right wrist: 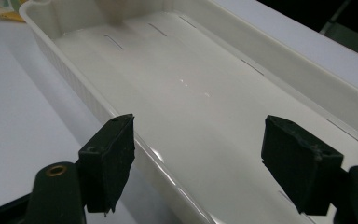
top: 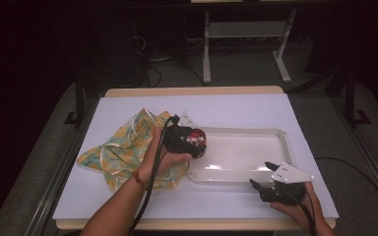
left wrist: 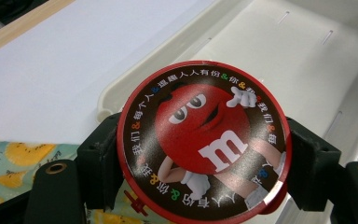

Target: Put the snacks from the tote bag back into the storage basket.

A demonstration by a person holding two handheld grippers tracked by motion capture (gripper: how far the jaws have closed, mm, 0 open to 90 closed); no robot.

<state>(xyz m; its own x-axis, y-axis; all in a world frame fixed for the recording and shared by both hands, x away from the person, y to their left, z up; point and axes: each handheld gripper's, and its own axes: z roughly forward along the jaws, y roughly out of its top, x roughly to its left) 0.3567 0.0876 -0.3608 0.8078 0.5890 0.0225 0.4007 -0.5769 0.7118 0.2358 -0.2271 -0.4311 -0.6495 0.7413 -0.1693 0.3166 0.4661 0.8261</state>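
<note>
A round red candy tin [left wrist: 203, 142] is sitting clamped in the left hand-held gripper [top: 189, 141] at frame centre, hovering over the white tray's [top: 280, 142] left end, likely for placing inside. Lower right, the right hand-held gripper [top: 261, 177] is waiting, jaws apart. A patterned cloth [top: 120, 150] is lying left on the table [top: 236, 105].

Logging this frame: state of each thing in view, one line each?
Left gripper: shut on the round red tin, at the tray's left end.
Round red tin: held, lid on.
Right gripper: open, holding nothing, over the tray's near rim.
White tray: empty.
Patterned cloth: crumpled, left of tray.
</note>
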